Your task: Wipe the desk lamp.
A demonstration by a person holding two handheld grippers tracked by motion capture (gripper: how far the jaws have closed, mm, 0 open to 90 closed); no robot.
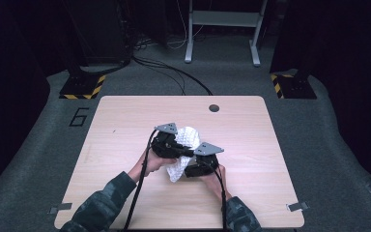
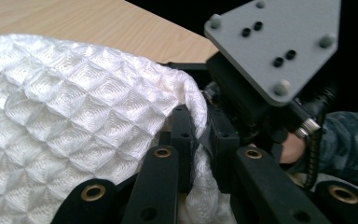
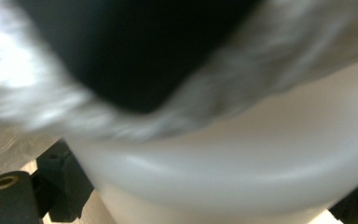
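cloth point(image 2: 65, 116): white, waffle-weave | bowl point(image 3: 242, 158): white | table point(image 1: 125, 125): lt wood

1. In the high view, the table point(image 1: 125, 125) fills the middle of the frame.
2. The cloth point(image 1: 183, 145) sits at the table's centre, between the left gripper point(image 1: 186, 151) to its left and the right gripper point(image 1: 193, 169) at its lower right.
3. In the right gripper view, a cup point(image 3: 242, 154) lies below the cloth point(image 3: 23, 93).

The surface point(image 1: 125, 125) is a pale wood-grain top with rounded corners and a small dark round hole point(image 1: 214, 108) near its far edge. Metal clips point(image 1: 59, 209) sit at its two near corners. It stands on grey carpet floor point(image 1: 38, 121).
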